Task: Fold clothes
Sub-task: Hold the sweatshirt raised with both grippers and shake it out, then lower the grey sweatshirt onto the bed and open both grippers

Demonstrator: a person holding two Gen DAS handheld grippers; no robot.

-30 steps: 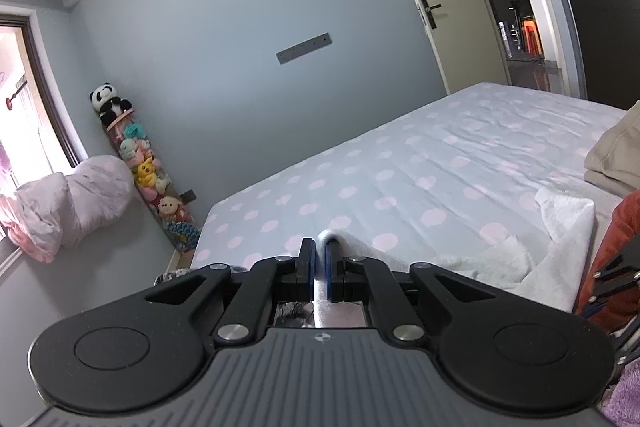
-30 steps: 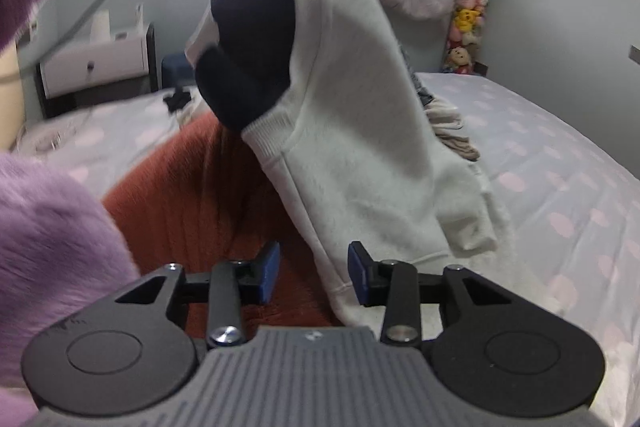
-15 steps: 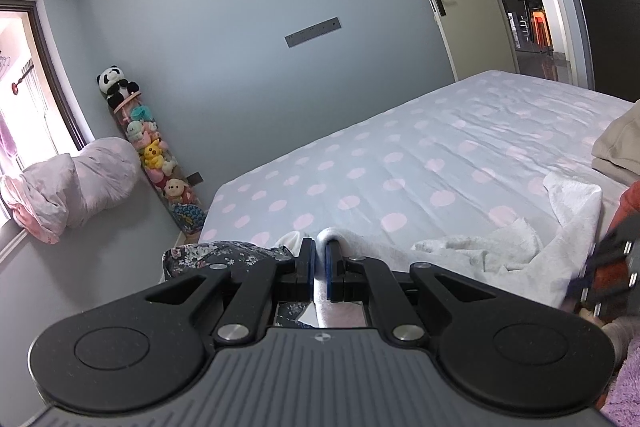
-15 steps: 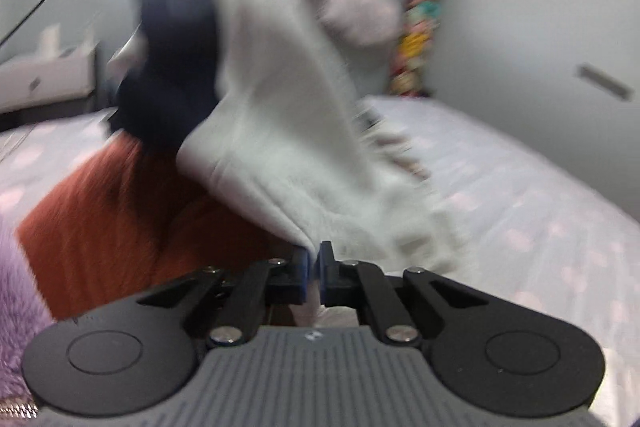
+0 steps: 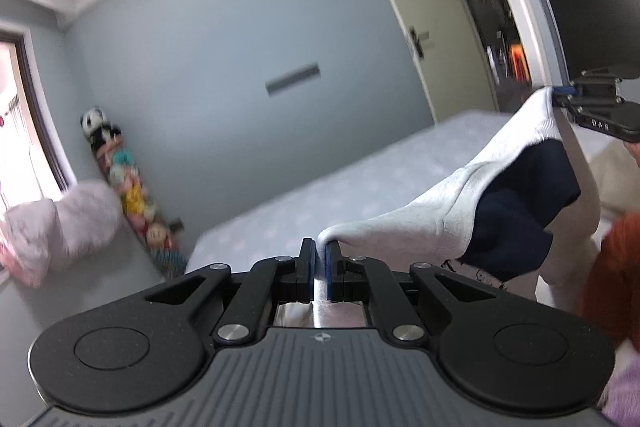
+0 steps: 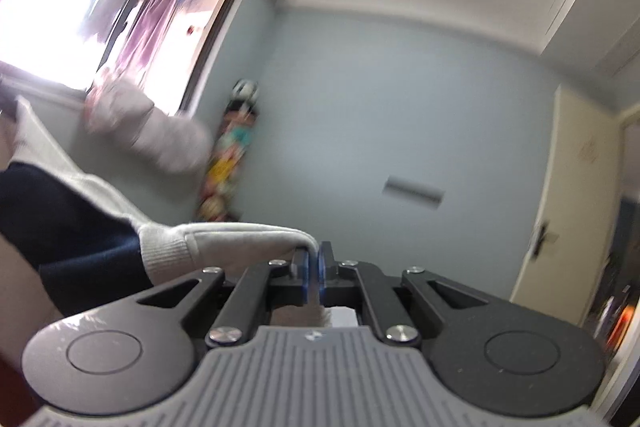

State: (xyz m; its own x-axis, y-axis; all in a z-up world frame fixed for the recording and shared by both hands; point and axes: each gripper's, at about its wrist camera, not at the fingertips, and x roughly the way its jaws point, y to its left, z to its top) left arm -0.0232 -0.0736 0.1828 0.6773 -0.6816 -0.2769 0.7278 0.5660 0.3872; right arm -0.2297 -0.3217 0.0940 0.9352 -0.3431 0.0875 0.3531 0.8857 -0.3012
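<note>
A white sweatshirt [image 5: 432, 211] with a dark navy lining hangs stretched in the air between both grippers. My left gripper [image 5: 320, 259] is shut on one corner of it at the bottom middle of the left wrist view. My right gripper [image 6: 314, 263] is shut on another ribbed edge of the sweatshirt [image 6: 224, 239]. The right gripper [image 5: 560, 91] also shows high at the right in the left wrist view, pinching the raised corner. The navy inside [image 6: 68, 231] fills the left of the right wrist view.
A bed with a dotted pale sheet [image 5: 320, 195] lies below. A rust-orange garment [image 5: 616, 267] and purple fluffy fabric [image 5: 624, 395] sit at the right. A column of plush toys [image 5: 128, 195] stands in the corner beside a window. A cream door [image 5: 420, 27] is at the back right.
The right gripper shut on the sweatshirt's edge, then swung up and levelled out, lifting the garment off the bed. The left gripper kept its grip and tilted up slightly.
</note>
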